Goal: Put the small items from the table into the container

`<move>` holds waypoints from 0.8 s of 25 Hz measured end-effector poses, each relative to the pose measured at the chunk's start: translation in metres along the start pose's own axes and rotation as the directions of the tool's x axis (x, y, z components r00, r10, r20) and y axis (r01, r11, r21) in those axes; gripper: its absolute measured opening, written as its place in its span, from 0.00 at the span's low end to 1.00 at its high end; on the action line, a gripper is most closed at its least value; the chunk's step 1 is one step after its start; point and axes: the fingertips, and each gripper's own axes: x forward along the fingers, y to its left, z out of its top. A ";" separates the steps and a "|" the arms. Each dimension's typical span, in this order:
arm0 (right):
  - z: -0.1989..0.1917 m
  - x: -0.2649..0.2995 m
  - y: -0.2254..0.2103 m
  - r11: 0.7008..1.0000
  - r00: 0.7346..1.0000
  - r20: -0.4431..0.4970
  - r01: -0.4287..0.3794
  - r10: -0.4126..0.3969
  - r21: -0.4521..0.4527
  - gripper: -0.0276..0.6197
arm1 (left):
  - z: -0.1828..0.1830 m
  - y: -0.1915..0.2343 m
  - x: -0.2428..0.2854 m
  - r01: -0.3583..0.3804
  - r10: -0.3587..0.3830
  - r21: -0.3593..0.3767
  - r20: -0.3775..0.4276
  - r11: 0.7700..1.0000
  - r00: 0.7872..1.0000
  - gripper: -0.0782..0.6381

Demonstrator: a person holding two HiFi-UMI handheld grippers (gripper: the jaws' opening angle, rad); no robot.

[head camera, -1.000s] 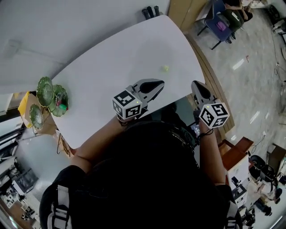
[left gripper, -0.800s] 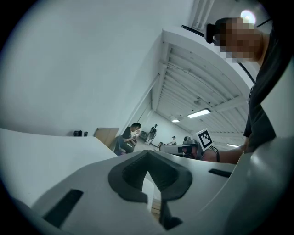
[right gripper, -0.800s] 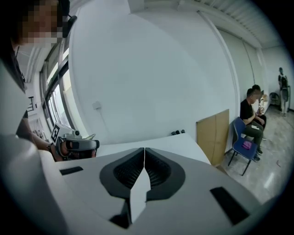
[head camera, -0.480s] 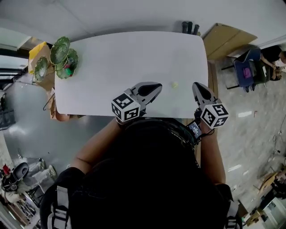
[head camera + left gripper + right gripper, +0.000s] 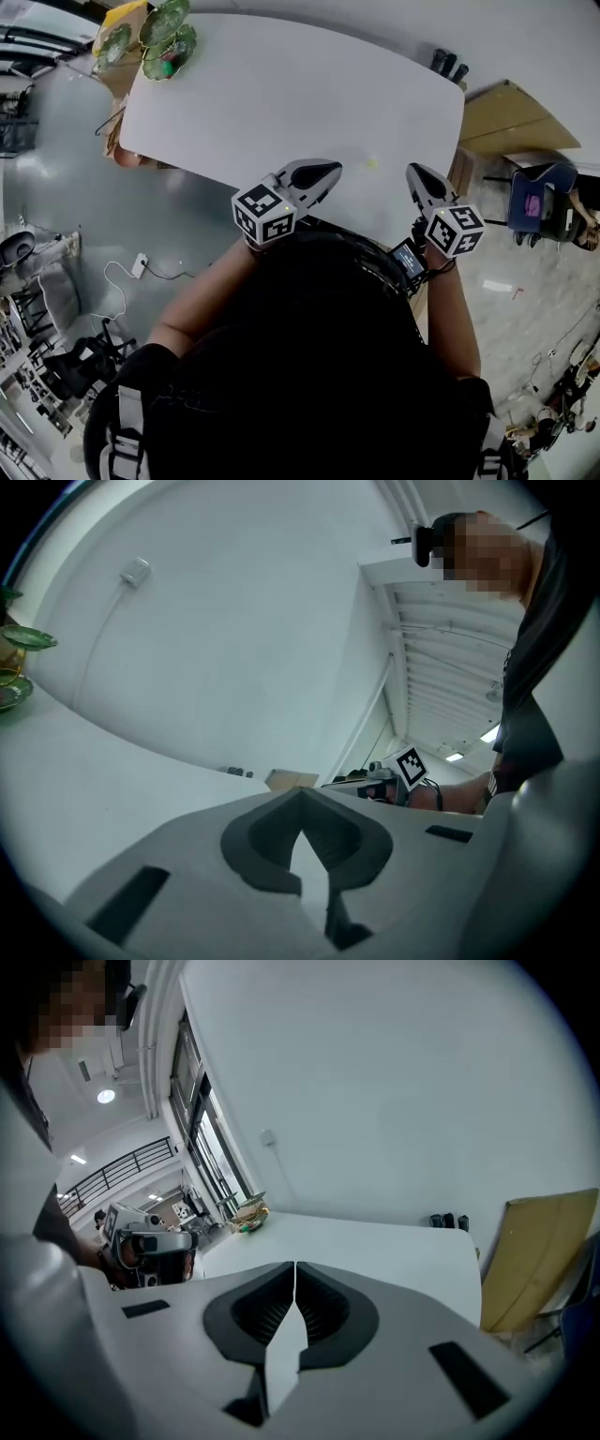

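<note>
Lying on the table (image 5: 281, 94), tiny yellow-green item (image 5: 372, 163) (shape unclear), left tongs (image 5: 332, 170) and right tongs (image 5: 413, 172) clenched empty.

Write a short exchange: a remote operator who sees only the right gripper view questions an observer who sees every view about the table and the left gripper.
Operator: My right gripper is shut and empty. Is there any small item on the table?
Observer: Yes. The head view shows one small yellow-green item lying near the table's near edge, between the tips of the left gripper and the right gripper.
Operator: Is the left gripper carrying anything?
Observer: No. Its own view shows the jaws together with nothing between them.
</note>
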 end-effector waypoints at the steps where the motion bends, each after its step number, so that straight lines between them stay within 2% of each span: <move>1: -0.003 0.002 0.001 1.000 1.000 -0.013 -0.014 0.014 -0.001 0.07 | -0.002 0.000 -0.001 -0.016 0.016 -0.011 0.008 1.000 1.000 0.11; 3: -0.009 0.006 0.002 0.999 0.999 -0.036 -0.039 0.039 0.001 0.07 | -0.004 -0.001 0.000 -0.040 0.040 -0.021 0.020 0.999 0.999 0.11; 8: -0.024 0.015 0.001 0.998 0.995 -0.077 -0.058 0.057 -0.016 0.07 | -0.009 0.001 0.005 -0.059 0.059 0.028 0.018 0.998 0.998 0.11; 12: -0.037 0.022 -0.003 0.997 0.990 -0.123 -0.068 0.064 -0.023 0.07 | -0.011 0.010 0.009 -0.069 0.069 0.029 0.009 0.997 0.998 0.11; 16: -0.049 0.032 -0.011 0.999 0.987 -0.155 -0.044 0.042 -0.010 0.08 | -0.017 0.020 0.015 -0.075 0.075 0.039 -0.012 0.996 0.997 0.11; 20: -0.062 0.044 -0.018 1.000 0.982 -0.187 -0.006 0.003 -0.014 0.09 | -0.018 0.036 0.016 -0.093 0.093 0.018 -0.017 0.995 0.995 0.11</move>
